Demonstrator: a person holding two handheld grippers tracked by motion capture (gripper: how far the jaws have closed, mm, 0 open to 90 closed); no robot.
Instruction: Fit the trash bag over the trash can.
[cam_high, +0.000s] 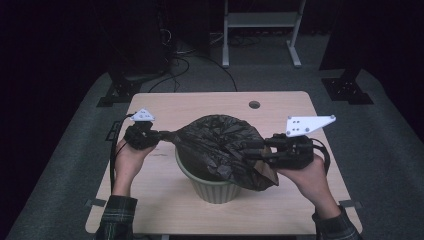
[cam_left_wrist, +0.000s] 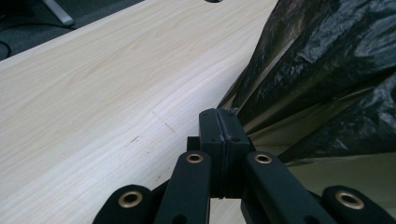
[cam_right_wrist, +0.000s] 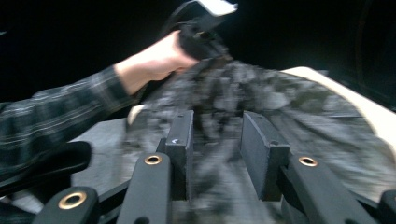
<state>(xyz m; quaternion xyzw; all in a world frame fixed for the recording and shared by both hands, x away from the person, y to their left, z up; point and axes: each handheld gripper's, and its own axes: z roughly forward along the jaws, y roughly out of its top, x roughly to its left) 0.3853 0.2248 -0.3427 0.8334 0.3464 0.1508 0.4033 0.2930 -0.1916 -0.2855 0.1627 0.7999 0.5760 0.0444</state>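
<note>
A black plastic bag (cam_high: 220, 145) is draped over a pale green ribbed pot (cam_high: 212, 187) in the middle of the wooden table (cam_high: 165, 105). My left gripper (cam_high: 162, 135) is shut on a corner of the bag, which stretches taut toward it; in the left gripper view the jaws (cam_left_wrist: 218, 116) meet with the bag (cam_left_wrist: 327, 70) running off to the right. My right gripper (cam_high: 250, 150) lies against the bag's right side. In the blurred right gripper view its jaws (cam_right_wrist: 219, 140) stand apart over the crinkled bag (cam_right_wrist: 280, 98), with the other hand's gripper (cam_right_wrist: 201, 32) beyond.
A round cable hole (cam_high: 254, 105) sits near the table's far edge. Behind the table stand a white frame (cam_high: 260, 20) and black stand bases (cam_high: 120, 90) on grey carpet. Bare wood (cam_left_wrist: 93, 93) lies left of the pot.
</note>
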